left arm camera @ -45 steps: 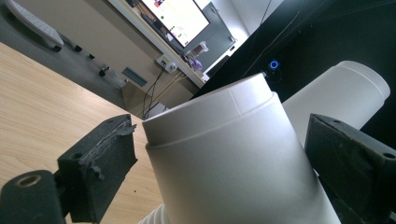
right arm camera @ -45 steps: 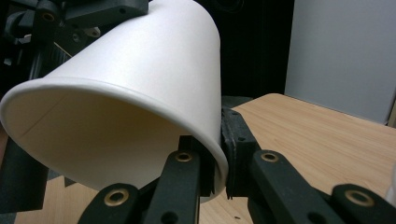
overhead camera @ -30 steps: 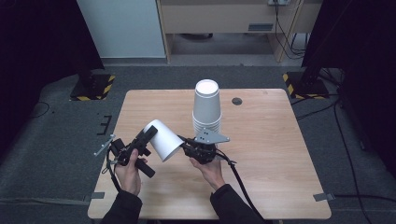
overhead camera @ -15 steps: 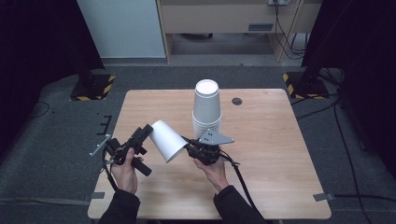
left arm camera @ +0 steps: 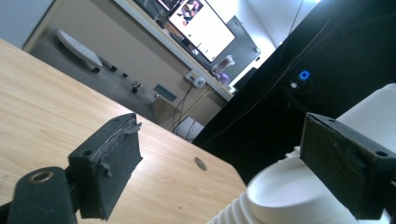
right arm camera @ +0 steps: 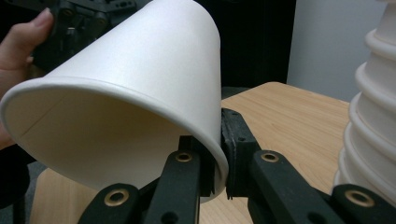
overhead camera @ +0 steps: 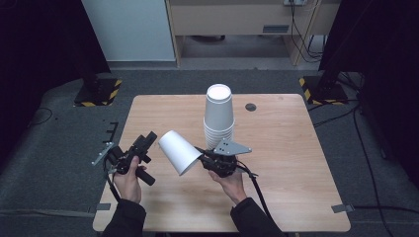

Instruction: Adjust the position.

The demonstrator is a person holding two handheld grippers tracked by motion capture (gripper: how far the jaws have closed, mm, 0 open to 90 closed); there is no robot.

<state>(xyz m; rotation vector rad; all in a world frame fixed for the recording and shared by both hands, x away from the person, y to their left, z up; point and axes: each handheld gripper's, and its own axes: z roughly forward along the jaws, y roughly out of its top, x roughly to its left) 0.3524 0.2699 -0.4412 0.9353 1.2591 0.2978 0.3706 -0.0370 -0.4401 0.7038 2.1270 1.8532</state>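
A single white paper cup (overhead camera: 179, 151) lies tilted on its side above the wooden table (overhead camera: 296, 148), its base pointing up and left. My right gripper (overhead camera: 201, 157) is shut on the cup's wall at the rim. In the right gripper view the cup (right arm camera: 130, 84) has one pad inside and one outside at my gripper (right arm camera: 219, 158). My left gripper (overhead camera: 149, 139) is just left of the cup's base, apart from it. Its jaws (left arm camera: 229, 172) stand wide open around nothing. A tall stack of upside-down white cups (overhead camera: 219, 116) stands behind the right gripper.
A small dark round spot (overhead camera: 251, 106) marks the table to the right of the stack. The stack (right arm camera: 373, 130) is close beside the right gripper. Beyond the table's far edge are a grey floor, a cabinet and black stands.
The left gripper has drawn back a little to the left, off the cup's base. The right gripper and the cup have hardly moved.
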